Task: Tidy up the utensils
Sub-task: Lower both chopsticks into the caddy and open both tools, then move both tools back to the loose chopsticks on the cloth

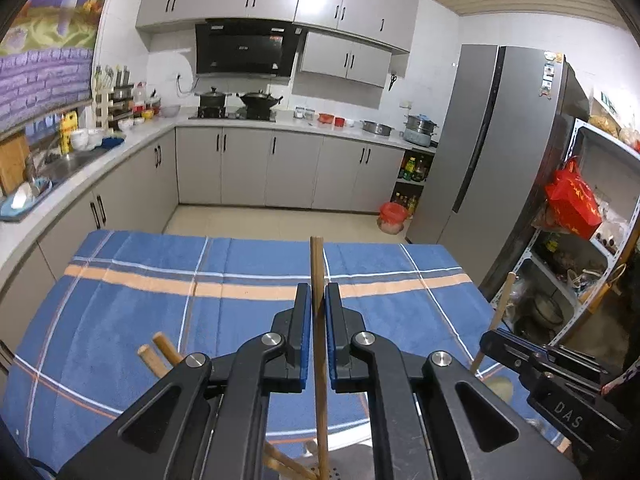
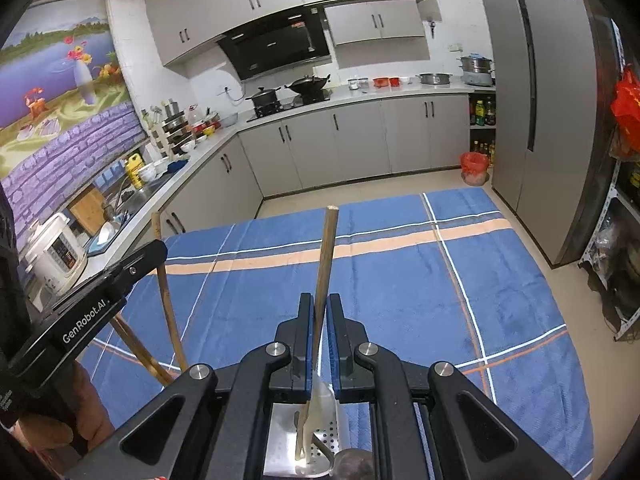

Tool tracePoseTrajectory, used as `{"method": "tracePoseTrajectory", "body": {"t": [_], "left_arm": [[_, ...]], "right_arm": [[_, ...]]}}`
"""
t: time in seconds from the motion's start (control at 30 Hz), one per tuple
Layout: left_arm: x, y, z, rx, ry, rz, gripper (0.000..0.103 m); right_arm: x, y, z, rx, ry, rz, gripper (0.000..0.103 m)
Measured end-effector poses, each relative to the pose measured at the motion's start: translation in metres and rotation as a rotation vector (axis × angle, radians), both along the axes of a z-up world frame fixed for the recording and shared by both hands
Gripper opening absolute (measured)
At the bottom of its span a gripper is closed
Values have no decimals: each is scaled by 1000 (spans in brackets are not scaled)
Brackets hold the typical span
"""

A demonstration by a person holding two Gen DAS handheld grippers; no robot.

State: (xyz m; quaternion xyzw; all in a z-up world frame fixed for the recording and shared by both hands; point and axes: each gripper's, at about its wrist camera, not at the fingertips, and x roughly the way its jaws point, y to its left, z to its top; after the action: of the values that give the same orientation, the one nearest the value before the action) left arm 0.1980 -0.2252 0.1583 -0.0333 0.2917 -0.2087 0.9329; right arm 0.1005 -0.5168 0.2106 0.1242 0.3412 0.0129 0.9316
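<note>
Upright, a long brown wooden stick (image 1: 318, 320) points to twelve o'clock, clamped in the left gripper (image 1: 318, 300); the right gripper (image 2: 320, 312) likewise clenches a pale wooden-handled utensil (image 2: 326, 264) above the perforated steel holder (image 2: 324, 436).

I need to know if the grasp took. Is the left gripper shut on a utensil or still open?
Shut. The left gripper has its blue pads pressed against an upright wooden handle that stands between them.
</note>
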Motion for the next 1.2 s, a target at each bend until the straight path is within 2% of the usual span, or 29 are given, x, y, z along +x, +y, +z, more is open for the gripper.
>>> {"method": "tracePoseTrajectory", "body": {"t": [0.07,0.1,0.13,0.17,0.2,0.23,0.4,0.47,0.53,0.6,0.73,0.8,0.87,0.9,0.93,1.0,1.1,1.2], "left_arm": [[-1,3,0,-11,21,-1,9],[-2,6,1,-15,26,3,14],[-5,7,4,-19,27,6,18],[-8,9,8,-26,24,7,26],[-13,13,14,-38,17,10,33],[-17,15,17,-46,11,13,36],[-53,34,54,-78,-38,24,43],[-74,45,66,-93,-46,22,47],[-95,55,71,-105,-47,20,51],[-118,64,69,-111,-30,14,55],[-159,71,41,-84,53,-19,55],[-176,67,12,-52,121,-56,55],[-188,60,-18,-11,185,-88,55],[-193,56,-32,10,211,-110,54],[-198,48,-51,44,238,-140,52],[-200,36,-76,92,293,-177,40],[-197,25,-108,91,405,-224,30],[-198,13,-127,107,440,-247,24]], "right_arm": [[0,5,3,-19,-3,13,10],[-3,7,4,-30,-8,19,12],[-5,8,6,-39,-16,22,20],[-7,9,9,-42,-22,23,29],[-11,9,13,-46,-36,24,32],[-17,8,19,-50,-50,22,34],[-51,-1,48,-48,-107,5,36],[-74,-7,55,-47,-122,-5,45],[-103,-12,52,-41,-114,-13,51],[-126,-16,38,-28,-68,-8,51],[-162,-16,-23,20,104,32,51],[-171,-11,-51,63,178,62,51],[-175,-1,-72,71,224,99,39],[-176,6,-83,56,247,118,37],[-176,13,-91,44,263,134,35],[-178,20,-104,20,283,153,33],[-175,29,-114,-15,305,169,33],[-176,35,-123,-42,319,174,33]]}}
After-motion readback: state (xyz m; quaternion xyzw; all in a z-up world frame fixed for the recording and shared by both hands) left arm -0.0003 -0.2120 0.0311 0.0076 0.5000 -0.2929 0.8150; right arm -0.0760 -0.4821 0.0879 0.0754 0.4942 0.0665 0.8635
